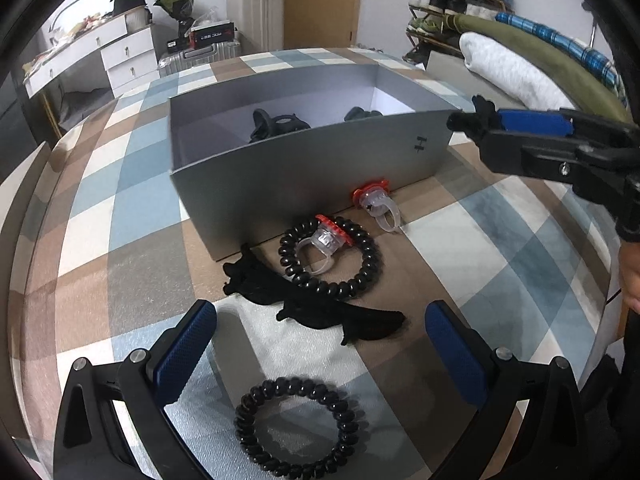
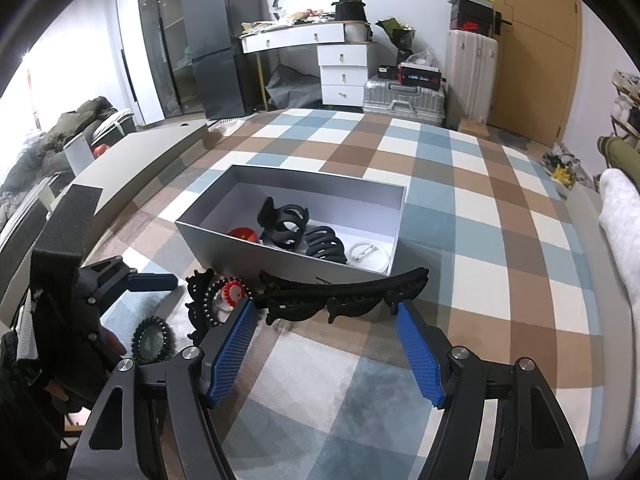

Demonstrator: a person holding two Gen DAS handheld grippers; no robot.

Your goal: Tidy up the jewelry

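A grey box (image 1: 280,176) stands on the checkered cloth; it also shows in the right wrist view (image 2: 256,248). It holds black claw clips (image 2: 284,222), a coiled black tie (image 2: 325,245), a red piece (image 2: 242,234) and a white disc (image 2: 368,258). In front lie two clear rings with red tops (image 1: 330,236) (image 1: 376,202), a black coil bracelet (image 1: 332,258), a long black hair clip (image 1: 312,304) and a second coil bracelet (image 1: 300,426). My left gripper (image 1: 320,336) is open above the near bracelet. My right gripper (image 2: 326,330) is shut on a long black hair clip (image 2: 340,292), held across its fingertips just short of the box.
A rolled white towel (image 1: 508,72) and green bedding (image 1: 560,60) lie at the right. A grey box lid (image 2: 132,164) lies left of the box. Suitcases (image 2: 404,100), a white dresser (image 2: 340,72) and a fridge (image 2: 212,40) stand beyond the cloth.
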